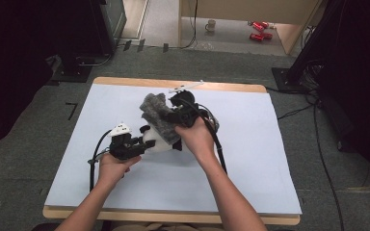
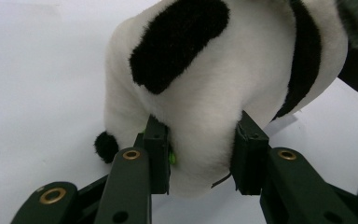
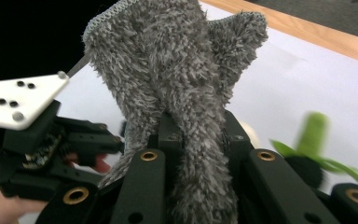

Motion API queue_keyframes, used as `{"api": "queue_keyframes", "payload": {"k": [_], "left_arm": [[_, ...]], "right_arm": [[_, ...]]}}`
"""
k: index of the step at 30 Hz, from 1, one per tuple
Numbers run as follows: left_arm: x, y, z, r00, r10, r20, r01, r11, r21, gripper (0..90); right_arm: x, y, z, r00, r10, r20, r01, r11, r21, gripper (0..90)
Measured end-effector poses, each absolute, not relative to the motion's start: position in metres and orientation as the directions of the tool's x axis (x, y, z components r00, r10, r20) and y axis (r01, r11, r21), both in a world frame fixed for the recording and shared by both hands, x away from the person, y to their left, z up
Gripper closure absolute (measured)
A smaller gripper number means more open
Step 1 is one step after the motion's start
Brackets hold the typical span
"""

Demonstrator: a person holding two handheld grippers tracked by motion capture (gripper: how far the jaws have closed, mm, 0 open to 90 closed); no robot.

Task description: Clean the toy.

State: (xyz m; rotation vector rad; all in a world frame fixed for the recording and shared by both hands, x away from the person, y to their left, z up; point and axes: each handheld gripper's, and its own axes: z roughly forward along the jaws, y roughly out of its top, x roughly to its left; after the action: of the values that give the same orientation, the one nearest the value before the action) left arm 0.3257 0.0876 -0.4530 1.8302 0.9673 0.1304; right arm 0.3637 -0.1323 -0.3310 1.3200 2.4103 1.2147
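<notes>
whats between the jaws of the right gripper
A fuzzy grey cloth, pinched between the jaws of the right gripper; the right gripper view shows it bunched there and rising above them.

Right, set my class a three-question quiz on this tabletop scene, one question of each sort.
1. True or false: the right gripper is shut on the grey fuzzy cloth.
2. What is the left gripper clamped around? A) a mug B) the panda plush toy C) a cable
3. Fill in: the table is covered by a pale ___ mat.

Key: 1 true; 2 B; 3 blue.
</notes>
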Motion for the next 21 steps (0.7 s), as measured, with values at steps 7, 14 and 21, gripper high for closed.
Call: {"api": "queue_keyframes", "payload": {"k": [7,14,21], "left_arm": [[0.326,0.087,-0.454,0.649,0.684,-0.334,0.579,-0.159,0.8,63.4],[0.326,0.083,-0.455,0.644,0.695,-0.321,0.581,-0.171,0.796,63.1],[0.328,0.084,-0.455,0.638,0.696,-0.33,0.591,-0.169,0.789,63.0]], "right_arm": [[0.369,-0.102,-0.357,-0.611,0.757,0.231,0.672,0.342,0.657,75.4],[0.369,-0.111,-0.365,-0.614,0.77,0.173,0.651,0.37,0.663,75.6],[0.369,-0.132,-0.364,-0.577,0.796,0.183,0.678,0.342,0.651,75.6]]}}
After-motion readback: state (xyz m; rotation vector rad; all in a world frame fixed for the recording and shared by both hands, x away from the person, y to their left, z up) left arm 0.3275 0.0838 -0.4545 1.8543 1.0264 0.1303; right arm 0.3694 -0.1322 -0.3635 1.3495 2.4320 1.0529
